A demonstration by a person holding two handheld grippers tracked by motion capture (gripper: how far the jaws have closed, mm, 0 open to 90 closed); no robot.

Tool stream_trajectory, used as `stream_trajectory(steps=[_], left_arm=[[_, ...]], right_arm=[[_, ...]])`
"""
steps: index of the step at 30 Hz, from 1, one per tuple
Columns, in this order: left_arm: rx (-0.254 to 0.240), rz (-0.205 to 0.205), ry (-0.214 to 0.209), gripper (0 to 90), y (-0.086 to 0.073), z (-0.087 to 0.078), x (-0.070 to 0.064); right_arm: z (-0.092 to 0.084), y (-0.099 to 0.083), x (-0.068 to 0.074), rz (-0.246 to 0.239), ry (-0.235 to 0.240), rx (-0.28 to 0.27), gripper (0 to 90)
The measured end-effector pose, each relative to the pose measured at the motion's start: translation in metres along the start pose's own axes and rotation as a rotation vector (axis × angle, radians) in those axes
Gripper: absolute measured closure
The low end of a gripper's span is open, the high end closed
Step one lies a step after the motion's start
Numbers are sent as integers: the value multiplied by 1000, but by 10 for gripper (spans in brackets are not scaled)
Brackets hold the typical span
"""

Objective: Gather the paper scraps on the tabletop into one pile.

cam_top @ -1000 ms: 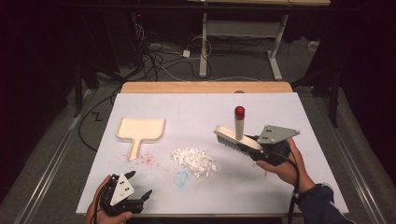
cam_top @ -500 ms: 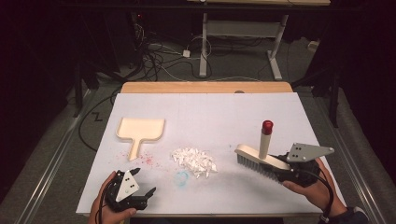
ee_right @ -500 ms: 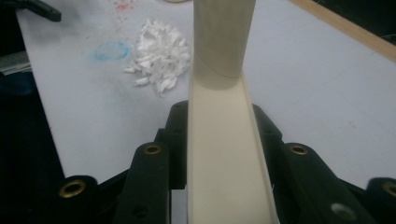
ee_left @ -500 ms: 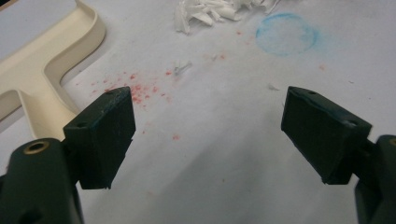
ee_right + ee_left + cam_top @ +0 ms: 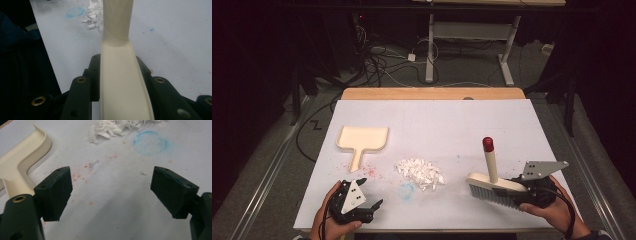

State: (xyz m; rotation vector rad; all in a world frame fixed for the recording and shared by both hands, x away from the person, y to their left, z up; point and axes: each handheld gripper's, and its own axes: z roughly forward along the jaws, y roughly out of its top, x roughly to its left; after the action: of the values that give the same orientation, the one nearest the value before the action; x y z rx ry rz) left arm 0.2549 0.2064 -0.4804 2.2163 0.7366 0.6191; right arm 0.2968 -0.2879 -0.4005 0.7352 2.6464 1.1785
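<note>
Right gripper (image 5: pixel 512 192) clamped on brush (image 5: pixel 494 188), left gripper (image 5: pixel 369 192) jaws apart w/ nothing between; could scatter paper scraps (image 5: pixel 419 172) if swept too hard

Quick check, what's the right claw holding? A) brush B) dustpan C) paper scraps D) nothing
A: the right claw is clamped on the brush, whose cream back sits between its jaws in the right gripper view, while the dustpan lies apart on the table.

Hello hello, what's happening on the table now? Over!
Right gripper shut on brush, near the edge. Left gripper open, holding nothing. Paper scraps piled mid-table, dustpan beyond them. Nothing between brush and pile.
</note>
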Motion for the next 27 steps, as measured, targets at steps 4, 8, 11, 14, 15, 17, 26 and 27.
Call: stream_trajectory(steps=[4,8,11,14,15,17,26,27], left_arm=[[2,1,-3,169,0,1,0],[1,5,0,169,0,1,0],[1,3,1,169,-1,1,0],[6,8,0,169,-1,1,0],[8,10,0,169,-1,1,0],[5,3,0,169,-2,1,0],[6,-6,-1,169,-3,-1,-1],[6,-6,-1,169,-3,-1,-1]], right_arm=[[7,2,-15,32,14,16,676],[13,4,-34,59,20,34,676],[18,7,-49,87,17,48,667],[23,8,-62,111,4,63,641],[24,8,-65,115,-6,62,629],[26,9,-71,137,-25,75,614],[26,7,-87,197,-160,49,445],[22,7,-89,213,-184,41,415]])
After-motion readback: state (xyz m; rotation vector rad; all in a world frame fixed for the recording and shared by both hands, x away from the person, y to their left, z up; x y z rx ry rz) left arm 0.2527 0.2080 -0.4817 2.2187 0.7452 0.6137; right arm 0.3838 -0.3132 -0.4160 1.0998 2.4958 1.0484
